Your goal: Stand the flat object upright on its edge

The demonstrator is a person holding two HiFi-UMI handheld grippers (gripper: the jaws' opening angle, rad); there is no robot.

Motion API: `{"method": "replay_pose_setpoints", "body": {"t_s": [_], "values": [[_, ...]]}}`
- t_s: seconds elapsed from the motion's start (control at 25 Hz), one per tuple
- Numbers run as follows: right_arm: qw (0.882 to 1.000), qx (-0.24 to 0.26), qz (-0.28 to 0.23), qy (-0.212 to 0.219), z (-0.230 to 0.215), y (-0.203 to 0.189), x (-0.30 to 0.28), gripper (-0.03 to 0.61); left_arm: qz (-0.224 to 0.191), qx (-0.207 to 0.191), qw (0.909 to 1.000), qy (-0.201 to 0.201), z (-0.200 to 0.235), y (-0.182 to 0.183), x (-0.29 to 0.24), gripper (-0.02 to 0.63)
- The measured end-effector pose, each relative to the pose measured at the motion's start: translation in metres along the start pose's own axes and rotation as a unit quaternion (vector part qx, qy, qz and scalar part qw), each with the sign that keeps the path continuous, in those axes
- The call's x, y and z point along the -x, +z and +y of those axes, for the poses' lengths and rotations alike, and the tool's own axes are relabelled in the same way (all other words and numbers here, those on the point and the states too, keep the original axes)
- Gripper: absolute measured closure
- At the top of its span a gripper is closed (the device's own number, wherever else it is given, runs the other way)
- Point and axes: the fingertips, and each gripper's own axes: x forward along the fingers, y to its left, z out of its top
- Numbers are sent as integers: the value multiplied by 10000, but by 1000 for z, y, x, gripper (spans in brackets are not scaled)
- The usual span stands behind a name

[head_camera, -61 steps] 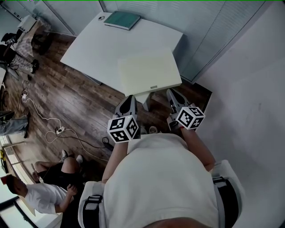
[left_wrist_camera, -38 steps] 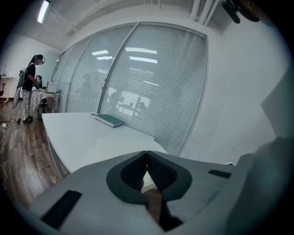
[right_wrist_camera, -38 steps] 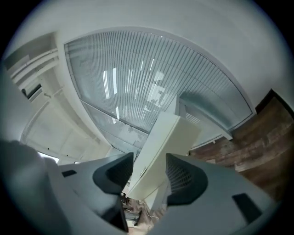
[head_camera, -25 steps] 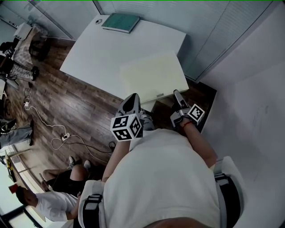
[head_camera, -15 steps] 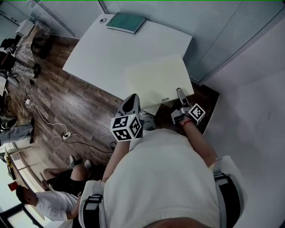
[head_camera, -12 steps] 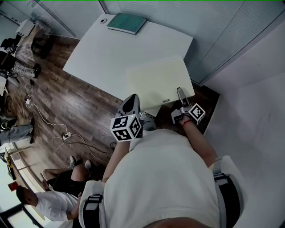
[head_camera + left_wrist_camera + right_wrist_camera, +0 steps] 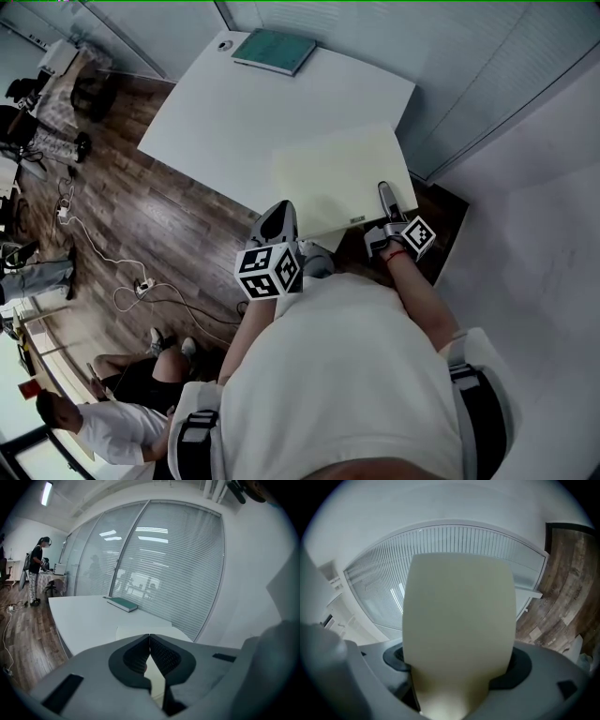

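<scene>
A flat cream board (image 7: 342, 178) lies on the near right corner of the white table (image 7: 216, 122). My right gripper (image 7: 385, 194) is at the board's near right edge, turned on its side and shut on it. In the right gripper view the board (image 7: 459, 620) fills the space between the jaws of that gripper (image 7: 457, 663). My left gripper (image 7: 280, 211) hangs just off the table's near edge, left of the board. It is shut with nothing held, as the left gripper (image 7: 149, 637) shows. Beyond those jaws lies the board (image 7: 140, 632).
A green book (image 7: 275, 50) lies at the table's far edge, seen again as the book (image 7: 122, 603). Glass walls with blinds run behind and to the right. Cables trail over the wood floor (image 7: 131, 234). A person (image 7: 84, 427) sits lower left.
My right gripper has moved forward from below the table edge onto the board's near right edge and closed on it. The left gripper has barely moved.
</scene>
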Motion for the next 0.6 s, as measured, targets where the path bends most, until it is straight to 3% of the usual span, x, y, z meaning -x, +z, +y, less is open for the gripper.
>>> {"method": "replay_pose_setpoints", "body": {"t_s": [0.28,0.4,0.6], "values": [[9994,340,74,25,7,1,-2,148,-6,19,10000,40,2,5,2,592],[9995,295,69,41,0,4,-1,242,-11,7,10000,39,0,2,1,592],[9996,253,107,15,-3,6,1,277,-35,5,10000,63,-1,-3,4,592]]}}
